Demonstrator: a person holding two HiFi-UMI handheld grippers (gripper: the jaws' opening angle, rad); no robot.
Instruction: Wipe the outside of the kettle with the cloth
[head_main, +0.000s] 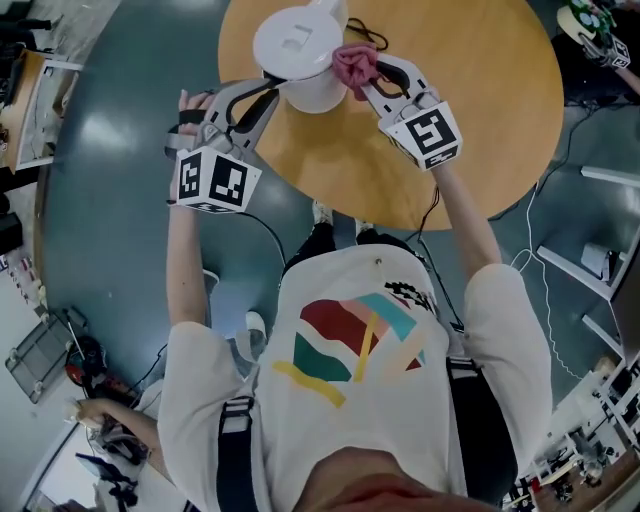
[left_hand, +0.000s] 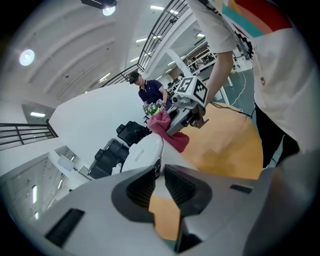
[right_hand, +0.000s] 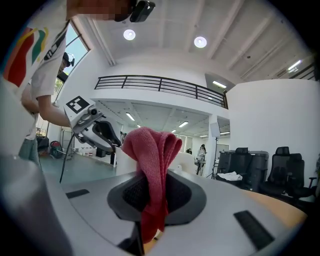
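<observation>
Wiping step, I think: the right hand-held gripper (head_main: 368, 80) clamps the red cloth (head_main: 352, 65) against the white kettle (head_main: 300, 60) on the worktop (head_main: 470, 120). The left hand-held gripper (head_main: 268, 92) pinches the kettle's side. Next, the cloth should probably slide around the wall.

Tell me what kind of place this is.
Probably a big open lab or office hall: a round wooden table, black office chairs, and an upper balcony railing.
</observation>
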